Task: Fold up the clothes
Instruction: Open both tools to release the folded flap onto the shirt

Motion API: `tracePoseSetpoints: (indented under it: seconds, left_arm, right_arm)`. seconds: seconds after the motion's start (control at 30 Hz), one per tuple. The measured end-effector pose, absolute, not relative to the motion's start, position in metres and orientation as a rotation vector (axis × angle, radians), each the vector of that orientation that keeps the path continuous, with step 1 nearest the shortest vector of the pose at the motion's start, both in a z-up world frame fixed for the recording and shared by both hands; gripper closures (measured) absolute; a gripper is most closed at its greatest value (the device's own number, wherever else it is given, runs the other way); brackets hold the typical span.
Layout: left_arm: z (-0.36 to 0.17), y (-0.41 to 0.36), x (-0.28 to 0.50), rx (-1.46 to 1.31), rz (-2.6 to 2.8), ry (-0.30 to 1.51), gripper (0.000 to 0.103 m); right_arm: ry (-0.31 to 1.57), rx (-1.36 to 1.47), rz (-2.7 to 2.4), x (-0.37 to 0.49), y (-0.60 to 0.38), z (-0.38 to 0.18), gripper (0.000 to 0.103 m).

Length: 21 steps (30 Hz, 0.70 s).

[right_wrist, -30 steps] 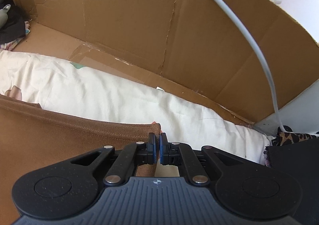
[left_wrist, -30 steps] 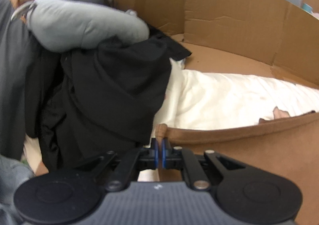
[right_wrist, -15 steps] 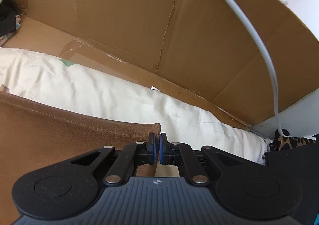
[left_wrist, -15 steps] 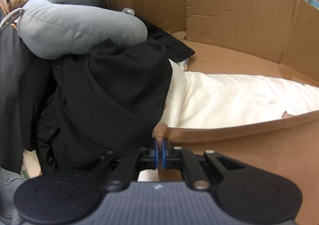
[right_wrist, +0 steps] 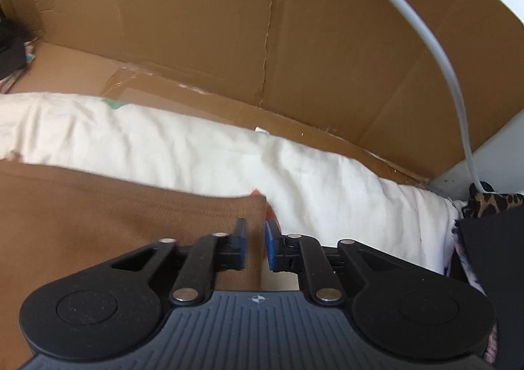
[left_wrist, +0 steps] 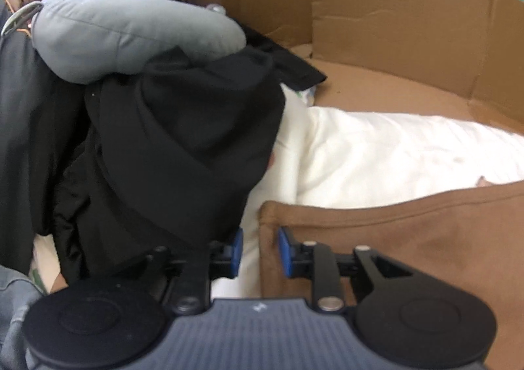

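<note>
Two hand-held grippers stand at opposite corners of a brown garment (left_wrist: 409, 239) spread over a white sheet (left_wrist: 393, 154) inside a cardboard enclosure (left_wrist: 393, 26). In the left wrist view, the left gripper (left_wrist: 258, 252) sits at bottom centre with its blue pads parted by a moderate gap; the garment's left corner lies between them, its vertical edge nearer the right-hand pad, and nothing is clamped. In the right wrist view, the right gripper (right_wrist: 255, 247) shows a narrower gap, with the garment's right corner (right_wrist: 255, 203) just ahead of the tips and cloth running back between the pads; motion blur there makes it hard to say whether a pad brushes the fabric, but the fingers do not appear to pinch it.

The brown garment's top hem runs side to side across the lower half of both frames, so its long axis lies left to right, spanning from one gripper to the other, each nearest its own corner. The body of the cloth extends toward the bottom of the frames, under the grippers. A heap of black clothing (left_wrist: 183, 147) and a grey cushion (left_wrist: 131, 32) crowd the upper left of the left view; a white cable (right_wrist: 435, 52) crosses the upper right of the right view
</note>
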<state>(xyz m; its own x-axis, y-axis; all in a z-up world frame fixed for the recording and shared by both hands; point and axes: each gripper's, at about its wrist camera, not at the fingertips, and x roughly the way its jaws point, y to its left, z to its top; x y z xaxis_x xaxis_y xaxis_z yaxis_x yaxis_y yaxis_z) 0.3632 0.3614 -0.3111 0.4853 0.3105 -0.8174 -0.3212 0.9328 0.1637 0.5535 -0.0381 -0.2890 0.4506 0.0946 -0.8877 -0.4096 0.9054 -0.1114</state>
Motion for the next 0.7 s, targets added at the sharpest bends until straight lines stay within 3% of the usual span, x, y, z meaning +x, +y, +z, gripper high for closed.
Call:
tracePoseSetpoints:
  seconds: [0.2,0.5,0.7]
  left_arm:
    - [-0.283,0.366,0.337,-0.091,0.366,0.988,0.077]
    - [-0.208,0.347,0.283,-0.125,0.291,0.925,0.061]
    - [-0.185,0.341,0.249,-0.142,0.319,0.904,0.061]
  right_arm:
    - [1.062,-0.361,0.326,0.511,-0.054,-0.233,0.068]
    - [1.059,-0.397,0.330,0.443,-0.079,-0.142,0.061]
    - [1.003,-0.219,0.349,0.411,-0.110,-0.129,0.060]
